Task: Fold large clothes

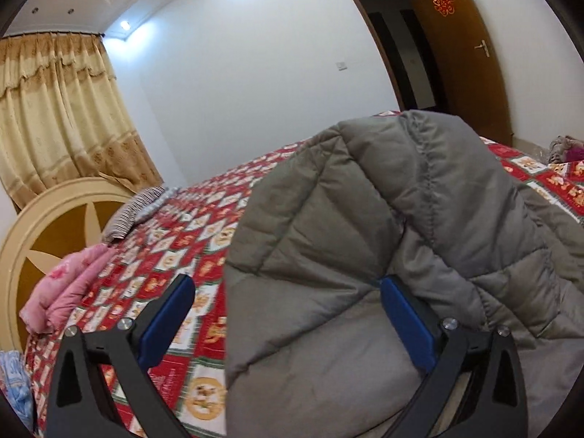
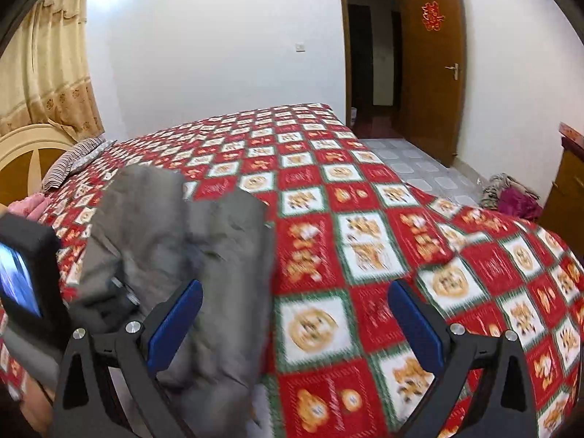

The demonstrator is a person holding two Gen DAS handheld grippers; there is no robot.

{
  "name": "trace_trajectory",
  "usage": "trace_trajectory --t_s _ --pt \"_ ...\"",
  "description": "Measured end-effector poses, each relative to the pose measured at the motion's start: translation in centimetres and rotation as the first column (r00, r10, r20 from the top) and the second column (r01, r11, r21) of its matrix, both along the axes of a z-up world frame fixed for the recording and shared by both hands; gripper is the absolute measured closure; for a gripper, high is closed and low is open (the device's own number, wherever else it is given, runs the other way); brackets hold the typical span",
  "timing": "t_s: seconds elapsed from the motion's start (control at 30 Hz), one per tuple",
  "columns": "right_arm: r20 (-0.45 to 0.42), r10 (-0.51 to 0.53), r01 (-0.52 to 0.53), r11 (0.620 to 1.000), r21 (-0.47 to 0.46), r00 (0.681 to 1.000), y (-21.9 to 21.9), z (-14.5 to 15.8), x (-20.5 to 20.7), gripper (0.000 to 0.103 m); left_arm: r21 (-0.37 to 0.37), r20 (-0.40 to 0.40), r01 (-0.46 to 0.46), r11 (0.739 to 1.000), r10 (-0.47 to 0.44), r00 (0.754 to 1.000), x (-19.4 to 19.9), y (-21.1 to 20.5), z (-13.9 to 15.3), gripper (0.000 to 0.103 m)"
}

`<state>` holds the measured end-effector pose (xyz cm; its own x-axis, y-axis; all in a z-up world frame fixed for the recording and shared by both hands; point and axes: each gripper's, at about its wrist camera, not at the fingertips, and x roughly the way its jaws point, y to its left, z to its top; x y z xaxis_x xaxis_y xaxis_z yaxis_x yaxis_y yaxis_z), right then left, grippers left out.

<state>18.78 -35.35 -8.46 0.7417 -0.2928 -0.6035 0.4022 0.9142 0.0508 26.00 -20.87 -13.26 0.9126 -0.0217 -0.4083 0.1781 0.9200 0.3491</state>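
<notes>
While heaped on the red patchwork-quilted bed [image 2: 365,219], grey quilted puffer coat [image 1: 365,219] best pinched at an edge, left gripper [image 1: 288,314] and right gripper [image 2: 295,317] both spread wide, gripping nothing.
</notes>
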Motion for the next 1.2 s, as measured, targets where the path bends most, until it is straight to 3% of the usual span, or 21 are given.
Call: trace_trajectory --t_s 0.1,0.23,0.37,0.57,0.7,0.87,1.2 --pt "-0.029 0.023 -0.022 1.0 0.019 0.999 1.1 0.6 2.5 0.02 -0.035 -0.036 0.003 0.999 -0.005 0.999 0.7 -0.1 -0.2 0.0" --pt "-0.081 0.061 -0.06 0.998 0.004 0.995 3.1 0.1 5.5 0.023 -0.058 -0.054 0.004 0.998 -0.007 0.999 0.7 0.0 -0.2 0.0" --pt "-0.175 0.053 -0.061 0.997 -0.041 0.983 4.1 -2.5 7.2 0.026 -0.085 -0.075 -0.038 0.996 0.031 0.997 1.0 1.6 0.8 0.0" --pt "-0.222 0.011 -0.026 0.998 -0.062 0.975 2.9 -5.7 7.2 0.027 -0.043 -0.024 -0.155 0.987 0.154 0.988 2.2 4.0 1.5 0.0" --pt "-0.232 0.011 -0.029 0.997 -0.075 0.973 3.2 -6.5 7.8 0.027 -0.025 -0.107 -0.15 0.988 0.146 0.983 3.9 3.8 -0.8 0.0" --pt "-0.241 0.008 -0.025 0.997 -0.069 0.971 3.3 -7.7 8.1 0.027 -0.031 -0.149 -0.153 0.988 0.147 0.978 4.9 3.7 -2.3 0.0" --pt "-0.238 0.0 -0.005 1.0 -0.018 0.971 2.2 -10.0 8.0 0.027 0.012 -0.151 -0.149 0.989 0.149 0.977 4.9 1.9 -3.4 0.0"
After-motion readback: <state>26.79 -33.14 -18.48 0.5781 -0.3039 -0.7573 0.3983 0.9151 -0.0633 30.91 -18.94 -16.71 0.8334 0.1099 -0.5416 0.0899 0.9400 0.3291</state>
